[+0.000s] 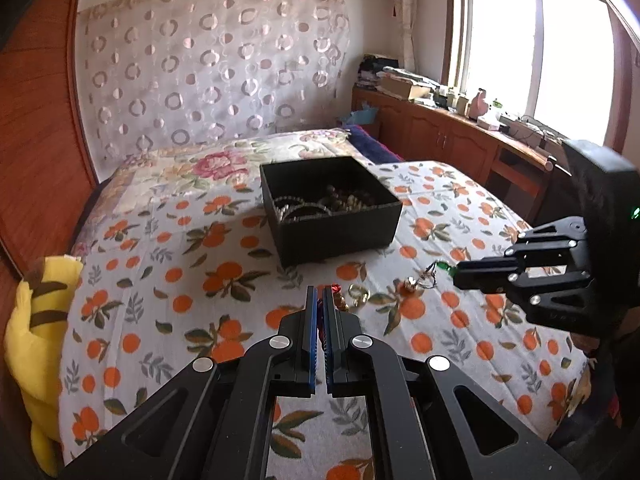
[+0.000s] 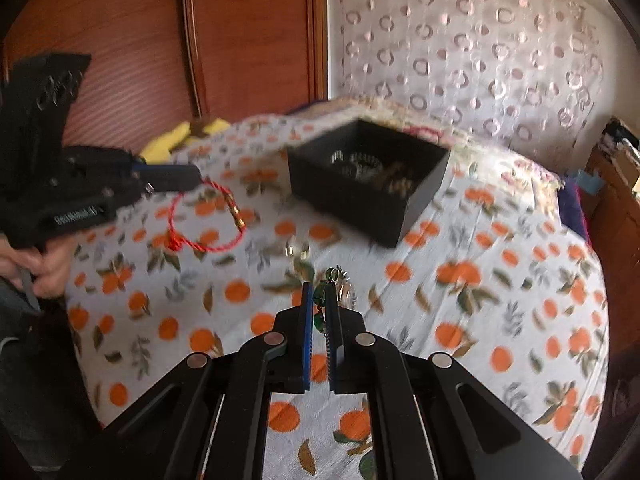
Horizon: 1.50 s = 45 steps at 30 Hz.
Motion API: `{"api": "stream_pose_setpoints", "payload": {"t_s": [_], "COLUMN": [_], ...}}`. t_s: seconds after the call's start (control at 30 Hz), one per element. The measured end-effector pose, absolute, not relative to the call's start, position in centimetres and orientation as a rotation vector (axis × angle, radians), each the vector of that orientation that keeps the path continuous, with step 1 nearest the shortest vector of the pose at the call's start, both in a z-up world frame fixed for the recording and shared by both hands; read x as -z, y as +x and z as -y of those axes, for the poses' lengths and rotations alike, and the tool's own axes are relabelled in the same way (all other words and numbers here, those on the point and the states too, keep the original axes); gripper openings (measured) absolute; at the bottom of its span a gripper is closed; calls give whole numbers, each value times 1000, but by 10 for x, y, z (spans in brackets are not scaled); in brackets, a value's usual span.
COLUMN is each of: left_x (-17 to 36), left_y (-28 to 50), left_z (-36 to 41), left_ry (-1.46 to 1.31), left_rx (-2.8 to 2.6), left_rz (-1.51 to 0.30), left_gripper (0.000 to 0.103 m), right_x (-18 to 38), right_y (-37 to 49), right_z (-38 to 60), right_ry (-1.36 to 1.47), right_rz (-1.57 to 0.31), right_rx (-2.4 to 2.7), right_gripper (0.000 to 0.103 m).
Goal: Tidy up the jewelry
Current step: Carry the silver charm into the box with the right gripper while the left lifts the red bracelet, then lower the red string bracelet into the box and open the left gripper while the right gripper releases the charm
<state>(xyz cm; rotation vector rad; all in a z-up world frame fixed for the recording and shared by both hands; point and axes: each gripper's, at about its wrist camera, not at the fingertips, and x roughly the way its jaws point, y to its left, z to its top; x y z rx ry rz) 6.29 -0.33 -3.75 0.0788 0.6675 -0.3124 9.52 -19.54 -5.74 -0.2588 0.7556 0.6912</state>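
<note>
Left gripper (image 1: 319, 300): nearest the left wrist lens; jaws are pinching tight on a red cord bracelet (image 2: 208, 220), which is hanging as a loop with a small gold bead, clear of the bedspread in the right wrist view.
Right gripper (image 2: 319, 296): jaws are clamping narrow on a green-beaded piece (image 2: 320, 300); its silvery chain end is trailing just beyond the tips, and I cannot tell whether that end is touching the bedspread.
Black box (image 1: 332, 204): sitting open on the bed, beyond both grippers; it is already holding several beaded bracelets and dark beads, tangled, count not readable.
Loose items on the bedspread (image 1: 160, 240): a gold ring-shaped piece (image 1: 358, 294) and a small silver charm (image 1: 411, 283) are lying between the grippers, near each other, well short of the box.
Progress (judgement): the task is looking past the midpoint; a fair share is in the box, two pieces are in hand and not yet delivered, at least two are still waiting on the bed.
Remaining (judgement): carrying both held pieces over the box rim, releasing, then collecting the loose ones.
Count: grippers, two; boxes, one; pieces in grip, two; loose pieces visible, two for certain, possibly more hidden by the left fingers.
Other: yellow plush toy (image 1: 36, 320) is lying at the bed's edge, untouched.
</note>
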Motion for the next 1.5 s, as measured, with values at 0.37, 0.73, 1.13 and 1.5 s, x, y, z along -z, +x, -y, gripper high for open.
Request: {"api": "stream_pose_setpoints", "payload": {"t_s": [0.37, 0.73, 1.13, 1.5], "left_x": [2, -30, -37, -19], "left_y": [87, 99, 120, 152], "left_z": [8, 12, 26, 29], "left_ry": [80, 110, 127, 124], "left_rx": [312, 295, 299, 252], "left_rz": [-595, -535, -535, -581], "left_gripper": [2, 2, 2, 2], "right_x": [11, 19, 33, 37], "right_y": [125, 183, 211, 200], "right_z": [191, 188, 173, 193], "right_ry": [-252, -196, -181, -181], "right_rz": [-663, -710, -757, -750], "right_rx": [-688, -657, -659, -614], "right_gripper": [7, 7, 8, 8]}}
